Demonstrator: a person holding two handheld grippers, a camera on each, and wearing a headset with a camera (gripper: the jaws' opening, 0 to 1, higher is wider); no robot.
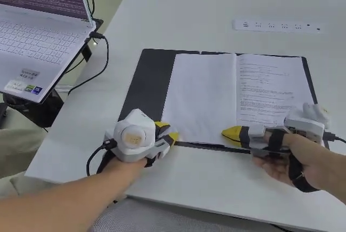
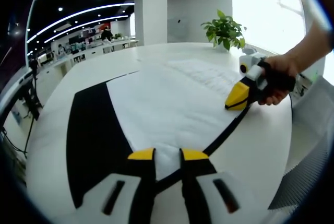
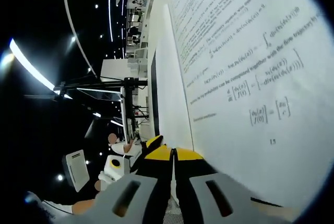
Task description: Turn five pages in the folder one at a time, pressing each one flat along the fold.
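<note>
1. Left gripper (image 2: 168,154) rested at the folder's (image 1: 148,80) near edge, jaws narrowly parted, grasping nothing.
2. Right gripper (image 3: 173,152), jaws clenched together, touched the fold's near end; its body hid the printed page's (image 1: 267,88) near corner.
3. Open on the tabletop (image 1: 216,5), the folder's fold ran away from the person.

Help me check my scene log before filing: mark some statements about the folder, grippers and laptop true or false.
The folder lies open on the table. True.
The left page is printed. False: it is blank; the right page carries print.
The right gripper has its jaws together by the fold. True.
The laptop is shut. False: it stands open, screen lit.
The left gripper is at the folder's far edge. False: it is at the near edge.
</note>
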